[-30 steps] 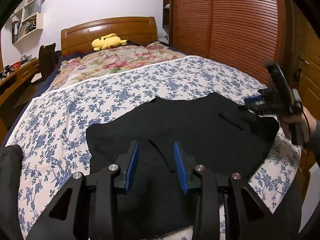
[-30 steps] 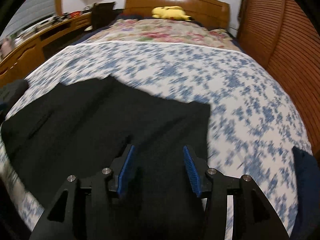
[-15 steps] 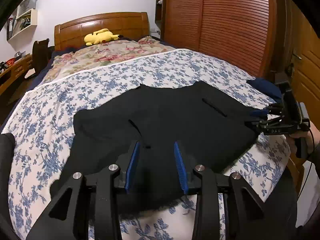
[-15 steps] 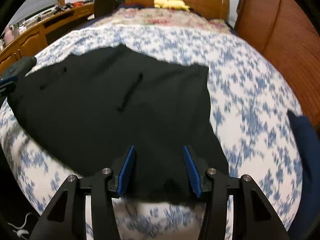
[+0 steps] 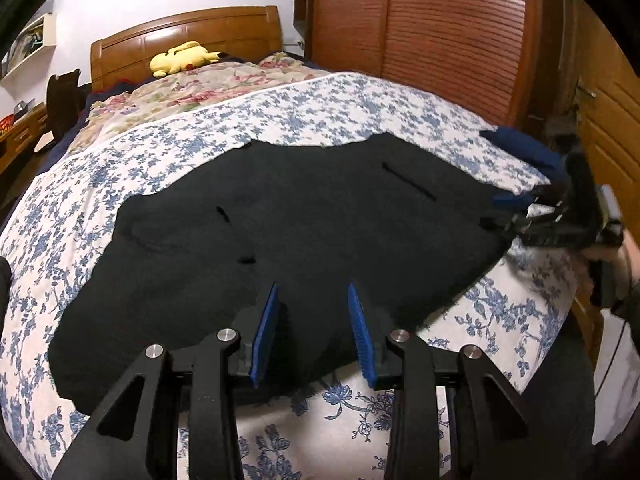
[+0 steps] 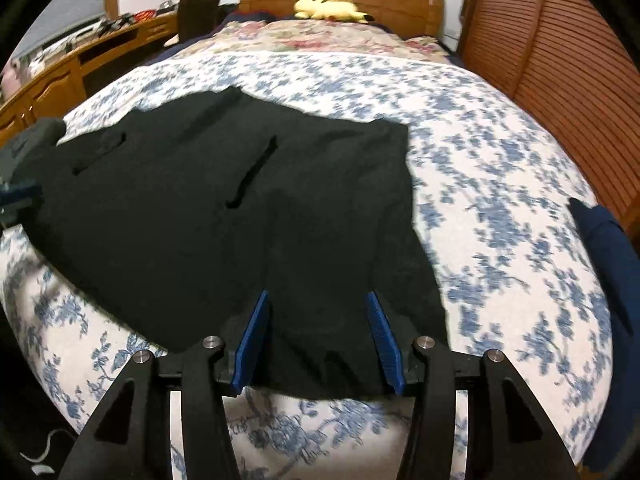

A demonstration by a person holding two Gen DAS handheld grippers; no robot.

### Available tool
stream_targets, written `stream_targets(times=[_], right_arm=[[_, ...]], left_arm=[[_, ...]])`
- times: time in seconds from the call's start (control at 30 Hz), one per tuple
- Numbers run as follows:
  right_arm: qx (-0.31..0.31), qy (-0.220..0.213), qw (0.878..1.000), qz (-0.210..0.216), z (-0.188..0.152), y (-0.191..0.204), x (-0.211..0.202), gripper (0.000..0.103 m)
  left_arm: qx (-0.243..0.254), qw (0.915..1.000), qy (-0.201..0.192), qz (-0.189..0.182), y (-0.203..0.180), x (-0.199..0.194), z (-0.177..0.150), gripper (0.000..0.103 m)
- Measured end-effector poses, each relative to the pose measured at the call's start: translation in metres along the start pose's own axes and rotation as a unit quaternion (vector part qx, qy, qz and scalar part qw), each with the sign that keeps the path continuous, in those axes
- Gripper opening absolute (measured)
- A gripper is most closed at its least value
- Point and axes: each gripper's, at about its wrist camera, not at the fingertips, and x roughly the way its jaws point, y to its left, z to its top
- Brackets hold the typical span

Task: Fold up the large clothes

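A large black garment (image 5: 320,232) with pocket slits lies spread flat on the blue-flowered bedspread (image 5: 320,112). My left gripper (image 5: 313,292) hovers over its near hem, jaws apart, and the blue pads (image 5: 264,332) press on nothing. In the right wrist view my right gripper (image 6: 317,300) is open over the garment's (image 6: 240,208) near right corner, with the hem running between its fingers. The left wrist view shows the right gripper (image 5: 502,212) at the garment's right edge, held by a hand (image 5: 612,260). The left gripper (image 6: 20,196) peeks in at the right wrist view's left edge.
A folded navy cloth (image 6: 608,248) lies at the bed's right side. A yellow plush toy (image 5: 182,56) rests by the wooden headboard (image 5: 180,36). A slatted wardrobe (image 5: 440,40) stands to the right and a wooden desk (image 6: 80,60) to the left.
Both grippers drew back toward the bed's near edge and sank lower, so the garment's near hem now shows at the fingers. The jaws stayed equally wide.
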Motion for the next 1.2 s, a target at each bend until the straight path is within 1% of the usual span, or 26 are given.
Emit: stream_targets(times=[0.13, 0.23, 0.3, 0.37, 0.53, 0.67, 0.73, 0.83, 0.9, 0.93, 1.0, 1.03, 1.07, 1.13, 1.2], right_arm=[[0.018, -0.011, 1.000, -0.010, -0.005, -0.009, -0.015, 0.056], [0.026, -0.008, 1.000, -0.015, -0.009, -0.019, -0.019, 0.057], [0.029, -0.006, 0.999, -0.031, -0.012, -0.021, -0.022, 0.059], [0.038, -0.007, 0.999, -0.031, -0.014, -0.023, -0.025, 0.063], [0.048, 0.012, 0.998, -0.036, -0.019, -0.027, -0.017, 0.068], [0.076, 0.035, 0.996, -0.007, -0.024, -0.033, 0.000, 0.070], [0.081, 0.026, 0.996, 0.000, -0.025, -0.035, 0.002, 0.070], [0.092, 0.025, 0.995, 0.022, -0.028, -0.041, 0.007, 0.070], [0.090, 0.022, 0.995, 0.042, -0.029, -0.044, 0.011, 0.061], [0.092, 0.020, 0.994, 0.060, -0.028, -0.045, 0.012, 0.050], [0.092, 0.019, 0.993, 0.069, -0.028, -0.046, 0.012, 0.038], [0.087, 0.017, 0.993, 0.073, -0.027, -0.047, 0.011, 0.028], [0.082, 0.015, 0.994, 0.072, -0.027, -0.047, 0.010, 0.023], [0.074, 0.017, 0.995, 0.067, -0.024, -0.046, 0.007, 0.019], [0.064, 0.009, 0.996, 0.057, -0.019, -0.044, 0.002, 0.016]], left_arm=[[-0.004, 0.9998, 0.018, 0.006, -0.004, 0.013, -0.003, 0.037], [-0.006, 0.9997, 0.025, 0.006, -0.006, 0.018, -0.005, 0.042], [-0.015, 0.9995, 0.029, 0.002, -0.004, 0.021, -0.005, 0.044], [-0.023, 0.9990, 0.038, -0.001, -0.003, 0.027, -0.005, 0.046], [-0.031, 0.9984, 0.048, 0.005, -0.003, 0.040, -0.005, 0.049], [-0.026, 0.9983, 0.050, 0.017, -0.005, 0.046, -0.006, 0.052], [-0.026, 0.9982, 0.050, 0.019, -0.006, 0.046, -0.006, 0.053], [-0.026, 0.9982, 0.050, 0.020, -0.005, 0.046, -0.005, 0.054], [-0.025, 0.9982, 0.050, 0.020, -0.004, 0.046, -0.004, 0.054], [-0.024, 0.9982, 0.050, 0.021, -0.004, 0.045, -0.004, 0.054], [-0.024, 0.9983, 0.050, 0.021, -0.004, 0.045, -0.004, 0.054], [-0.023, 0.9983, 0.049, 0.021, -0.004, 0.044, -0.004, 0.054], [-0.023, 0.9983, 0.050, 0.021, -0.004, 0.044, -0.004, 0.054], [-0.023, 0.9983, 0.050, 0.019, -0.004, 0.043, -0.004, 0.054], [-0.023, 0.9984, 0.049, 0.018, -0.003, 0.042, -0.003, 0.055]])
